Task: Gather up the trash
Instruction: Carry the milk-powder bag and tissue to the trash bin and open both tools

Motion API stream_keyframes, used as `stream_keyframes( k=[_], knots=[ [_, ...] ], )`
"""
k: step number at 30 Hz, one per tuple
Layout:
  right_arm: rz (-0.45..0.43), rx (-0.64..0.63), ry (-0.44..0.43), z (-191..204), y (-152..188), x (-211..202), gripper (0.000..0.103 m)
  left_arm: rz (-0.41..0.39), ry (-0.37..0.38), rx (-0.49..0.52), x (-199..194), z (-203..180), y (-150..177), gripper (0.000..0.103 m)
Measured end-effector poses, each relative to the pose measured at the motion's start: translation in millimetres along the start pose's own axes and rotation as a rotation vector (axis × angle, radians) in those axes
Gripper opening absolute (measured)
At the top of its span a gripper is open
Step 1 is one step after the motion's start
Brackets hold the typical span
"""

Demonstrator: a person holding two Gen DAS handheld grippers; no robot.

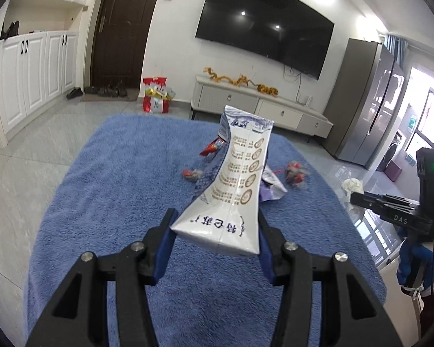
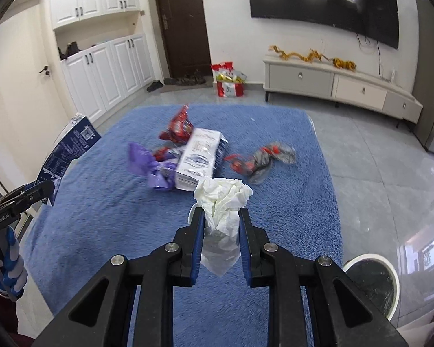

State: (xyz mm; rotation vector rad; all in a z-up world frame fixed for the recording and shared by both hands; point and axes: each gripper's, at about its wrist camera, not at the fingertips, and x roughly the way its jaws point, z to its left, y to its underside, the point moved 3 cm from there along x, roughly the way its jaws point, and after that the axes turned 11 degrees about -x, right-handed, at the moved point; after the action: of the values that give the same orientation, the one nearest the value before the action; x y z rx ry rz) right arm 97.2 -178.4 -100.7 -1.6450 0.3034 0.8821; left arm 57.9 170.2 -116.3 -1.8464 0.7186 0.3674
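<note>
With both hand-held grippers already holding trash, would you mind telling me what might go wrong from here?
1. The left hand-held gripper pinches the crushed milk carton only near its bottom end; the long part sticking out could swing or slip.
2. The tissue in the right hand-held gripper is soft and loosely bunched, so it may pull free.
3. The bin sits at the lower right edge beside the blue towel; a drop could miss it.

This is a home, in the living room. A big black TV hangs on the white wall. Under it stands a long low TV cabinet with gold dragon toys on top. A dark front door has shoes on the floor beside it. White cupboards line the wall, and a tall grey fridge stands at the side.
</note>
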Motion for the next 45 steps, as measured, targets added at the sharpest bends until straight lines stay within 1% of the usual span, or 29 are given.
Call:
stream_keyframes(
  k=[8, 16, 21, 27, 32, 35, 36, 37, 39, 40, 45],
  knots=[
    [-0.065, -0.030, 0.023, 12.0, 1.8, -43.7, 0.023, -0.049, 0.033, 0.024, -31.2, -23.3, 2.6, 0.048],
    [-0.108, -0.012, 0.060, 4.2, 11.5, -76.0, 0.023, -0.065, 0.071, 0.061, -50.9, -45.3, 11.2, 0.048],
    [-0.125, 0.010, 0.084, -10.2, 20.7, -87.8, 0.023, -0.058, 0.088, 0.083, -50.3, -59.6, 12.1, 0.048],
    [-0.140, 0.082, 0.124, -44.5, 38.0, -98.8, 0.023, -0.028, 0.124, 0.137, -34.9, -87.8, 9.9, 0.048],
    [-0.135, 0.156, 0.198, -85.7, 61.7, -111.6, 0.023, 0.038, 0.210, 0.206, -7.0, -141.5, 12.6, 0.048],
    [-0.122, 0.211, 0.259, -120.7, 82.6, -120.1, 0.023, 0.106, 0.272, 0.272, 18.9, -190.0, 19.0, 0.048],
    [-0.118, 0.235, 0.283, -134.7, 91.5, -123.6, 0.023, 0.121, 0.284, 0.288, 24.7, -200.2, 21.7, 0.048],
    [-0.114, 0.252, 0.298, -144.7, 98.0, -125.5, 0.023, 0.151, 0.308, 0.320, 36.1, -220.9, 26.9, 0.048],
    [-0.101, 0.298, 0.329, -169.2, 116.4, -129.0, 0.023, 0.188, 0.335, 0.362, 50.6, -247.4, 36.2, 0.048],
    [-0.095, 0.322, 0.341, -180.9, 125.1, -129.8, 0.023, 0.218, 0.356, 0.391, 62.2, -267.5, 43.2, 0.048],
    [-0.068, 0.422, 0.380, -225.0, 164.1, -128.1, 0.023, 0.321, 0.406, 0.484, 104.6, -335.2, 76.1, 0.048]
  ],
)
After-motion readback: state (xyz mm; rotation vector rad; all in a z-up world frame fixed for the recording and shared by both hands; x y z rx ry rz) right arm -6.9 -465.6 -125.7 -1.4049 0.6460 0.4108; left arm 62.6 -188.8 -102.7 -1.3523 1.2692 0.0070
